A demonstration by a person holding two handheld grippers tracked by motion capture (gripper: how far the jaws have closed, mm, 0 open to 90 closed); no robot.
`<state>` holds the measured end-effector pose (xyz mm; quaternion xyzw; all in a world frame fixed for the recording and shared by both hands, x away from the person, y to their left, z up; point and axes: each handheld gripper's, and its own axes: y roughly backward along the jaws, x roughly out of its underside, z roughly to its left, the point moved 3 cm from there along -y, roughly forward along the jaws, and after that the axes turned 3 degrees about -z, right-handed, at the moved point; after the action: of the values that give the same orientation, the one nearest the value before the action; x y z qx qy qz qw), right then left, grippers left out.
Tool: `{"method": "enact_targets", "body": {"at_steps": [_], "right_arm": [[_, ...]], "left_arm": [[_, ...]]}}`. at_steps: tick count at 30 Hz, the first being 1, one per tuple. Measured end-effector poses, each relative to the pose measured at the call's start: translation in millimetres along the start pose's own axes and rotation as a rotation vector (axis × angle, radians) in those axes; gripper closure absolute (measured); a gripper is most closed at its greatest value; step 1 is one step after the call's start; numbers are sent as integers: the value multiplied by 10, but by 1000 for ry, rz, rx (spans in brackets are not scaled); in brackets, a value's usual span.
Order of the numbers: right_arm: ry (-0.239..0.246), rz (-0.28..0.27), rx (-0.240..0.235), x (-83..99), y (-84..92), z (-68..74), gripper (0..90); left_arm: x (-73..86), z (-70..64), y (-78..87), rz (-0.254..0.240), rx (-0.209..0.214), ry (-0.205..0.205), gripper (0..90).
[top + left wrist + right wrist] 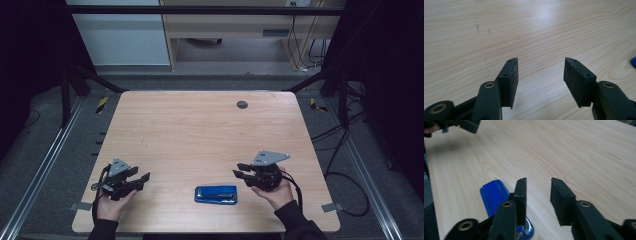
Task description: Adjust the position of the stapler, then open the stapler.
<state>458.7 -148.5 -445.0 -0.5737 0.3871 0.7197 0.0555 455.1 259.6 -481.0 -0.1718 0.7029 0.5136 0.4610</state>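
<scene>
1. The blue stapler (216,194) lies flat near the worktop's (200,135) front edge, between both hands.
2. Left gripper (142,178): jaws spread, nothing between them.
3. Right gripper (240,171): jaws spread, empty, just beside the stapler.
4. It looks stiff, fairly heavy and smooth-topped; pinching across its long sides should hold best.

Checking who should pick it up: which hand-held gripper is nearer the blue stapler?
Right. The right hand-held gripper hangs just above the stapler's right end, jaws open and empty. The left hand-held gripper sits well off to the stapler's left, also open.
</scene>
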Motion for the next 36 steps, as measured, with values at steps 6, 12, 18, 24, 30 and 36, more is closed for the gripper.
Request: {"method": "enact_targets", "body": {"at_steps": [6, 12, 18, 24, 30, 36], "right_arm": [[-53, -39, 55, 156, 169, -56, 770], [-55, -25, 98, 326, 312, -29, 866], [-84, -21, 87, 403, 333, -15, 889], [-80, -5, 91, 481, 307, 17, 900], [-99, 5, 107, 536, 310, 27, 900], [-115, -3, 123, 570, 319, 86, 900]], "left_arm": [[-198, -165, 55, -28, 83, -62, 493], [-430, -363, 22, -28, 155, -149, 504], [-603, -633, -45, -23, 201, -219, 519], [-711, -864, -134, -9, 248, -279, 520], [-783, -1070, -212, 12, 296, -326, 516], [-828, -1207, -259, 27, 337, -352, 513]]}}
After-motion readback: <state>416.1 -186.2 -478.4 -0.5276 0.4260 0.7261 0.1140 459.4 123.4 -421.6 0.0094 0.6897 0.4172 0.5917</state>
